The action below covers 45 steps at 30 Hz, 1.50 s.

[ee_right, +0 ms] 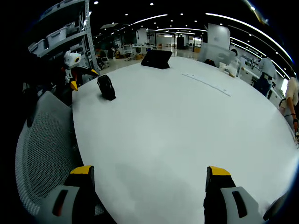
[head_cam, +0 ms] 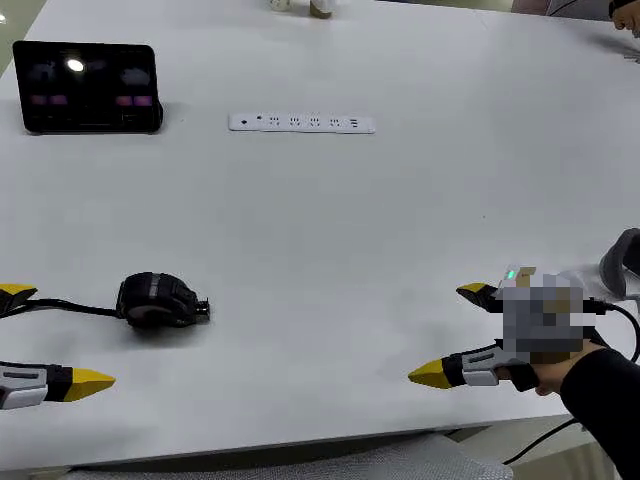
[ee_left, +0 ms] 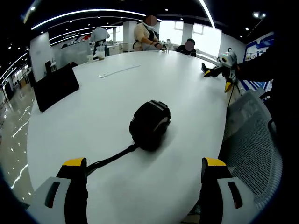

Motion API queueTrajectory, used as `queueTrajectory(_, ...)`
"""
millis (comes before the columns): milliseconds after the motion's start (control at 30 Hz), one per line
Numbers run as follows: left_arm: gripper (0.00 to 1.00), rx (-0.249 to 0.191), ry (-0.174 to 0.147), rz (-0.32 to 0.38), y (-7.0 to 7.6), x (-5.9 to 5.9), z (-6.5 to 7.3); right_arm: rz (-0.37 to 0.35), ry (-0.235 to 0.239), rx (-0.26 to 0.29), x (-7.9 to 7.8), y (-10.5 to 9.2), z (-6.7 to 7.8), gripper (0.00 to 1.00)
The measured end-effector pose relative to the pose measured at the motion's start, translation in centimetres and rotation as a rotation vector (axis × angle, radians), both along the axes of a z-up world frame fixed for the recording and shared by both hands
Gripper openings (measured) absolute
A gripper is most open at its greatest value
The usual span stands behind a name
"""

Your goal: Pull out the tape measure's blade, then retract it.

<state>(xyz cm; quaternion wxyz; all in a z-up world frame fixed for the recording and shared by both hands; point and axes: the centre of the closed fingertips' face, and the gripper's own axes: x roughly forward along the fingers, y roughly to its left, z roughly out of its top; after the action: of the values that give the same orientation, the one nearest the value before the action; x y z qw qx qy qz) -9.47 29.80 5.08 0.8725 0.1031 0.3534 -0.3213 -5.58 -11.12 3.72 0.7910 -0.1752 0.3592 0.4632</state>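
A black tape measure (head_cam: 160, 300) lies on the white table (head_cam: 330, 230) at the near left, blade in, its black wrist strap (head_cam: 70, 306) trailing left. My left gripper (head_cam: 50, 337) is open at the table's left edge, its yellow tips on either side of the strap, just short of the case. In the left gripper view the tape measure (ee_left: 149, 123) sits ahead of the open left gripper (ee_left: 144, 162), untouched. My right gripper (head_cam: 450, 333) is open and holds nothing at the near right, far from the tape measure (ee_right: 106, 87); its own view has the right gripper (ee_right: 150, 171) over bare table.
A black tablet (head_cam: 88, 87) stands at the far left and a white power strip (head_cam: 300, 123) lies at the far middle. A grey mesh chair back (head_cam: 400, 462) is at the near edge. People (ee_left: 147, 35) sit at the table's far end.
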Motion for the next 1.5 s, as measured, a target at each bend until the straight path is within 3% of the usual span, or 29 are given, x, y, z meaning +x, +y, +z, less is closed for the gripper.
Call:
queueTrajectory(333, 0.99, 0.016, 0.003, -0.056, -0.2, 0.3, 0.2, 0.021, -0.012, 0.008, 0.5, 0.3, 0.3, 0.99)
queueTrajectory(633, 0.99, 0.051, 0.029, -0.104, -0.4, 0.5, -0.2, 0.05, -0.003, 0.005, 0.9, 0.9, 0.3, 0.99)
queueTrajectory(833, 0.99, 0.066, 0.03, -0.113, -0.3, 0.9, 0.0, 0.067, -0.007, -0.005, 1.2, 1.3, 0.3, 0.99)
queueTrajectory(933, 0.99, 0.071, 0.032, -0.126, -0.3, 1.3, 0.1, 0.104, -0.017, -0.037, 1.2, 1.5, 0.1, 0.99)
queueTrajectory(1500, 0.99, 0.139, 0.034, -0.19, -0.4, 2.8, -0.3, 0.13, -0.011, -0.026, 1.9, 3.3, 0.1, 0.99)
